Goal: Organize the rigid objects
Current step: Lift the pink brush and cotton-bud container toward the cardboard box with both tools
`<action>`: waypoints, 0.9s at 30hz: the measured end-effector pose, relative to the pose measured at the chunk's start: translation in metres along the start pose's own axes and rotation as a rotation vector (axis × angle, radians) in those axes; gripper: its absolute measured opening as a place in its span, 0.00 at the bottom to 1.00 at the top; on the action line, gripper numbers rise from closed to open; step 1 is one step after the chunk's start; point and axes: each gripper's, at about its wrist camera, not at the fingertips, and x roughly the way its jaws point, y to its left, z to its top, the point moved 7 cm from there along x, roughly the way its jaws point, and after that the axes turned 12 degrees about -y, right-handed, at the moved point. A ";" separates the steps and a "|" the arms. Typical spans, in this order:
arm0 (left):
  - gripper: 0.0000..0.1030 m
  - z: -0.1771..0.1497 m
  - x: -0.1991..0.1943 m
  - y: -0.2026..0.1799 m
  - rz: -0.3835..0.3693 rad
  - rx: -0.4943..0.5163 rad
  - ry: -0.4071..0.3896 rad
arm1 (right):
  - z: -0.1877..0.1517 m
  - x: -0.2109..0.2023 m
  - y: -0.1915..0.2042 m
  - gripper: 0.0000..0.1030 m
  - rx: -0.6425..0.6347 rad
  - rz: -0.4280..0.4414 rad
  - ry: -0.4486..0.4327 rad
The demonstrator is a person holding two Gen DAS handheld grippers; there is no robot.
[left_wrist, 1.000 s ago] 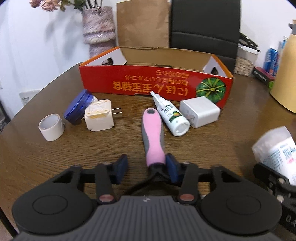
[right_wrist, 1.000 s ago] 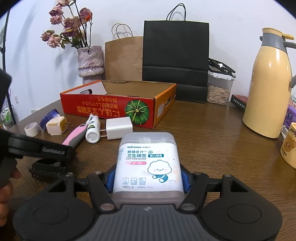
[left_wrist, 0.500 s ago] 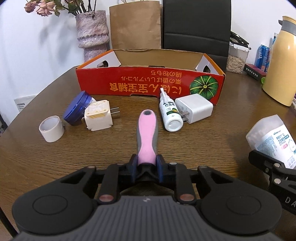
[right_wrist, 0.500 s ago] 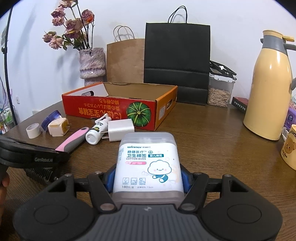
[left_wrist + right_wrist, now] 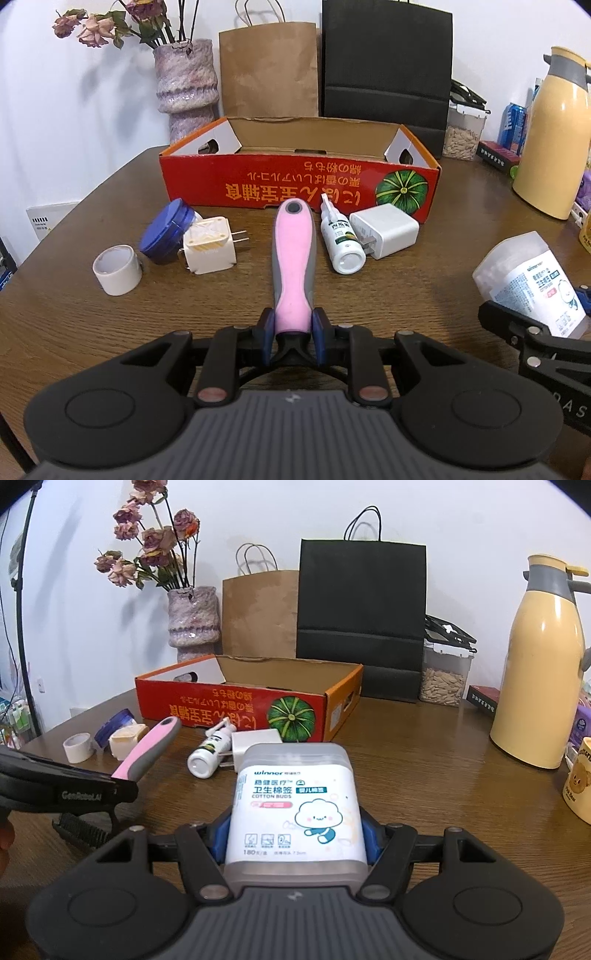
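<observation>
On the brown wooden surface (image 5: 424,295), before the open red box (image 5: 295,184), lie a tape roll (image 5: 117,270), a blue jar (image 5: 166,230), a cream plug (image 5: 209,245), a small white bottle (image 5: 341,240) and a white charger (image 5: 386,230). Left claw (image 5: 293,334) is clamped on the neck of the pink-handled brush (image 5: 294,258), which seems lifted clear of the wood. Right claw (image 5: 295,843) grips a cotton-bud box (image 5: 295,805) at middling width, above the wood.
</observation>
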 end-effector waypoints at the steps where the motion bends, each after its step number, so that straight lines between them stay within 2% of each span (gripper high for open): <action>1: 0.21 0.001 -0.002 0.001 0.000 -0.001 -0.005 | 0.001 -0.001 0.002 0.62 0.002 0.003 -0.005; 27: 0.21 0.037 -0.029 0.044 0.004 -0.062 -0.112 | 0.031 -0.003 0.052 0.62 0.033 0.034 -0.094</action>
